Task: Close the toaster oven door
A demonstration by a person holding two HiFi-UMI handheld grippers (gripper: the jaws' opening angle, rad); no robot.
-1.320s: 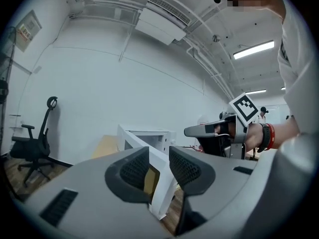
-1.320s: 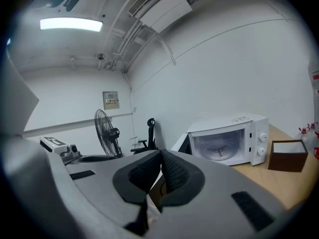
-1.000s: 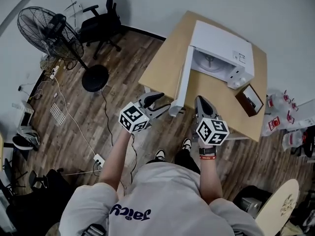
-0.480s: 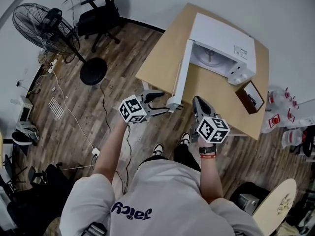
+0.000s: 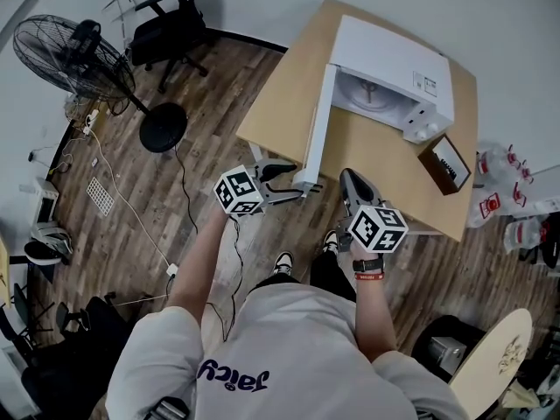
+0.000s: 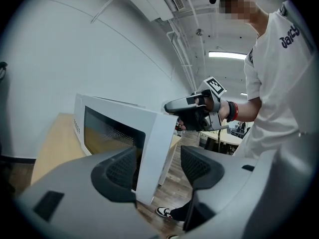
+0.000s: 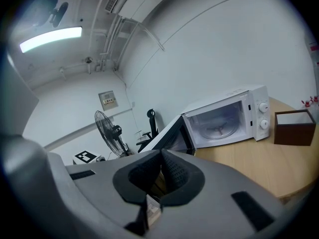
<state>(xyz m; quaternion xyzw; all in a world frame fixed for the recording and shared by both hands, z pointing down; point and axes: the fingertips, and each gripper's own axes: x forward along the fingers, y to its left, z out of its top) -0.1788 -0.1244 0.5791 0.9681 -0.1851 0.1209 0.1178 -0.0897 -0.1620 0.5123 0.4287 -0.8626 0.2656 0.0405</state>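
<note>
A white toaster oven (image 5: 394,68) stands at the back of a wooden table (image 5: 367,156). Its door (image 5: 317,121) is swung wide open toward me, and the empty cavity shows in the right gripper view (image 7: 224,118). My left gripper (image 5: 293,180) is open at the door's free end. In the left gripper view (image 6: 158,166) the door's edge (image 6: 154,143) shows in the gap between the jaws, with neither pad pressing on it. My right gripper (image 5: 350,186) hovers just right of the door's end. It is shut and holds nothing (image 7: 160,171).
A brown box (image 5: 446,169) sits on the table right of the oven. A standing fan (image 5: 79,55) and an office chair (image 5: 171,29) stand on the wood floor at the left, with cables trailing. Bottles (image 5: 507,208) lie off the table's right side.
The left gripper has edged up to the door's free end with its jaws spread wider. The right gripper has kept its place.
</note>
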